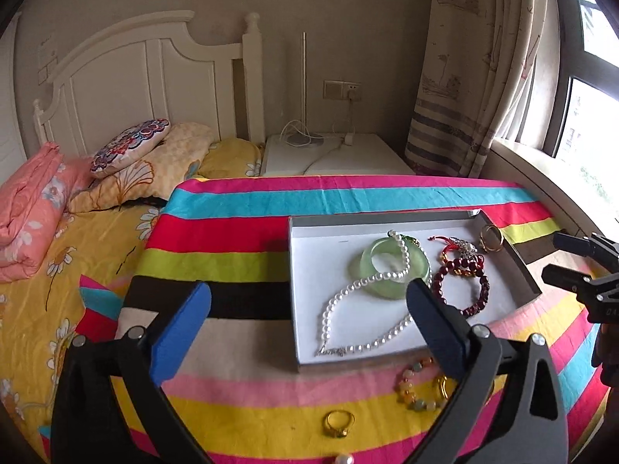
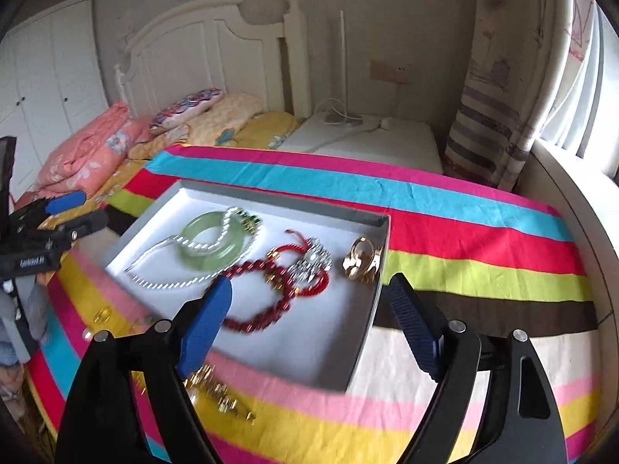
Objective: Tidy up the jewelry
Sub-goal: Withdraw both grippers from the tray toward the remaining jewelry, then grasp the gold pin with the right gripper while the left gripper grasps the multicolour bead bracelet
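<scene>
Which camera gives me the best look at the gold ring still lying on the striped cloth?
The left wrist view: the gold ring lies sharp and unblocked on the yellow stripe, in front of the box. In the right wrist view I cannot pick it out with confidence.

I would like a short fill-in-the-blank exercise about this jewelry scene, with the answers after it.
1. The pearl necklace lies partly over the ____ bangle.
2. The gold ring lies ____ the box.
3. The left hand-held gripper holds ____.
4. The cloth under the box is ____.

Answers: green; outside; nothing; striped
</scene>
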Tool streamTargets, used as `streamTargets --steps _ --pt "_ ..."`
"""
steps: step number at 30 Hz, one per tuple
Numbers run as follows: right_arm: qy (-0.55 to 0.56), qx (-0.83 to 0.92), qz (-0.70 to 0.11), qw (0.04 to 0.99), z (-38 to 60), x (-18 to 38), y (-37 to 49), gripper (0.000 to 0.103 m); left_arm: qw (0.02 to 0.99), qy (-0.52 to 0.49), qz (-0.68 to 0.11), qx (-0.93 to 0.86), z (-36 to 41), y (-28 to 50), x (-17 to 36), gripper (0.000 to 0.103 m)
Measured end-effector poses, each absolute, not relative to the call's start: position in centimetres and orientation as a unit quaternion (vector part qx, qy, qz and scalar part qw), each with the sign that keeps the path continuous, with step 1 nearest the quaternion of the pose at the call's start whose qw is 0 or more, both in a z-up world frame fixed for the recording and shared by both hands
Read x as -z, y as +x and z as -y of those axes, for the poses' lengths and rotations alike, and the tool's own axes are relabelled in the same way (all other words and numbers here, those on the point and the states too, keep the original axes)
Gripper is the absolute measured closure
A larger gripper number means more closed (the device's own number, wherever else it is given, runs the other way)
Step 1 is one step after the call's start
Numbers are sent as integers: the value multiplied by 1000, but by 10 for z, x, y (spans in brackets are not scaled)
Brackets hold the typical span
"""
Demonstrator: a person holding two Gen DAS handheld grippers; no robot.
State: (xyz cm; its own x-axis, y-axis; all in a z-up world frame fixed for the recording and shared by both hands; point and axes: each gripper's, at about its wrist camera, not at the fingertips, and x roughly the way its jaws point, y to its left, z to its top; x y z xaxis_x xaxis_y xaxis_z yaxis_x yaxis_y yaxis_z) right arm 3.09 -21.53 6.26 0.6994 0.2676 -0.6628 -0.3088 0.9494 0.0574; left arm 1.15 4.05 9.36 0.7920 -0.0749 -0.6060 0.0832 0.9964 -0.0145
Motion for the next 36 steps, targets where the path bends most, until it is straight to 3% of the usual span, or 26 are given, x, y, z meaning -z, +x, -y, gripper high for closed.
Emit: streamTargets --steps 7,14,20,29,33,36 --pt "-66 -204 -333 918 210 -51 -34 21 946 -9 -323 -4 -58 -57 -77 3" --pt "-57 -208 -368 904 206 -23 -55 21 935 -30 -353 18 -50 -90 -38 3" --pt "-57 -206 -375 902 201 -16 -68 21 934 -15 -357 23 -40 -91 -30 3" --pt "-103 -174 -399 895 185 -5 -49 21 905 -8 -424 22 -41 -70 -13 3" --pt "-140 -189 -425 874 177 2 -27 39 901 -6 -433 20 -41 -67 -9 3" --pt "-156 -209 -424 867 174 2 -18 41 900 -11 -436 25 -42 -65 -8 3"
